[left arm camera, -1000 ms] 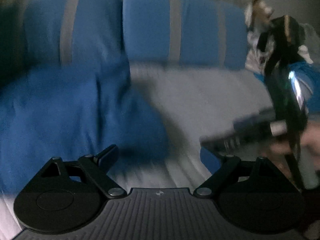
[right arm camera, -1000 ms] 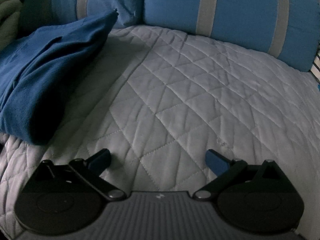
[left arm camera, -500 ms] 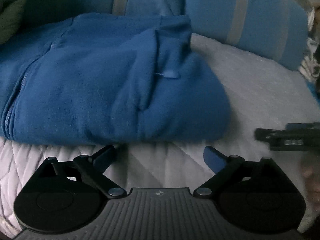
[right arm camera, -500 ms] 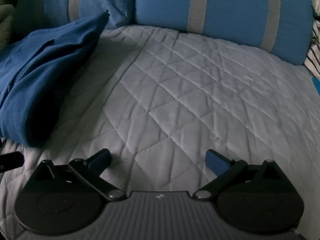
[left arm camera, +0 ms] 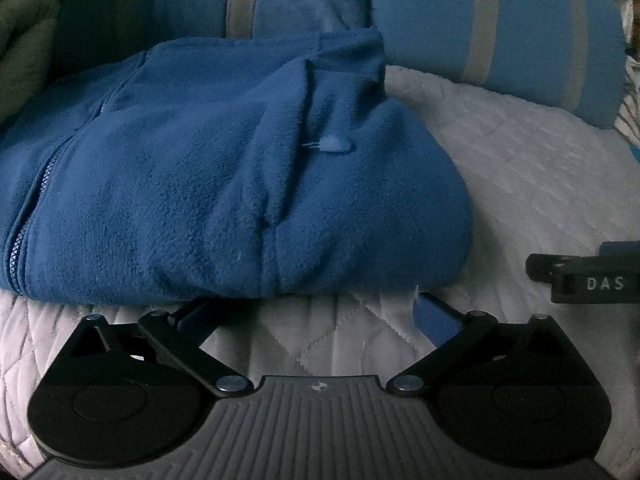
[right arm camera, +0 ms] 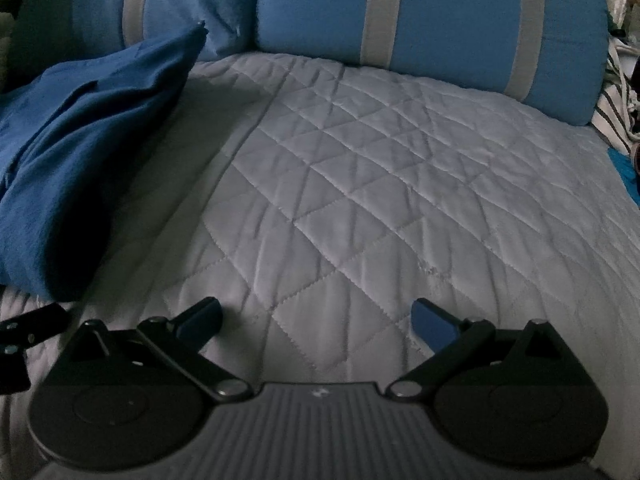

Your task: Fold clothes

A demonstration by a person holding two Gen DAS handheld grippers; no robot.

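Both tongs look alike: the left tongs (left arm camera: 316,312) and right tongs (right arm camera: 316,316) have a grey ribbed body, black round discs, black link arms with silver rivets, and blue pads (left arm camera: 434,314).

place: a bedroom at home, I'd say | landmark: white quilted bedspread (right arm camera: 360,184) under my grippers | at its far edge: two blue pillows with grey stripes (right arm camera: 432,16) | on it, left: folded blue fleece jacket (left arm camera: 224,184)

A blue fleece jacket (left arm camera: 200,184) with a zipper down its left part is lying folded in a thick bundle on the white quilted bed (left arm camera: 520,184).
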